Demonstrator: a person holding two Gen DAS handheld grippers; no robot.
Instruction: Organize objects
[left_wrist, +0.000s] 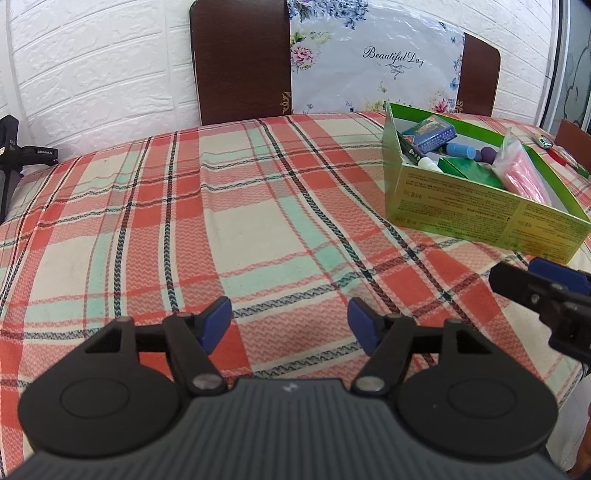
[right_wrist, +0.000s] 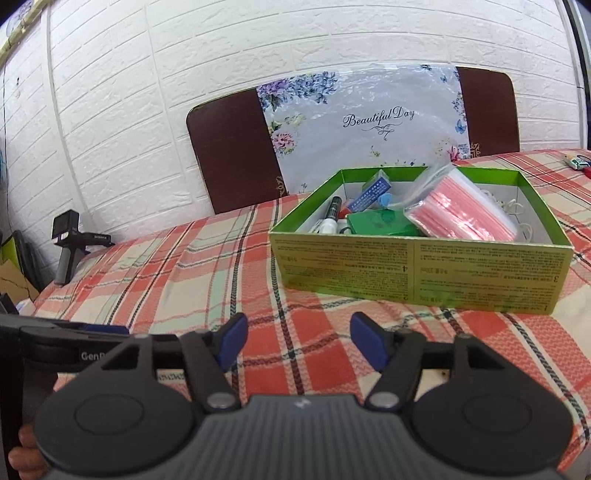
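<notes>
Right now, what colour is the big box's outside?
Green with small dark print; the box shows best in the right wrist view.

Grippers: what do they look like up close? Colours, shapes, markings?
Both match. The left gripper and right gripper each have a dark grey ribbed body, two round black discs, black linkage arms with silver pins, and blue pads on the fingers. White "Gen..." lettering shows on the left one's side in the right wrist view.

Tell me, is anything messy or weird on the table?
Mostly tidy. The green box holds everything in a jumble, and the pink-striped plastic bag sticks up above its rim instead of lying flat. A few small things lie loose on the plaid cloth beyond the box, at the far right.
</notes>
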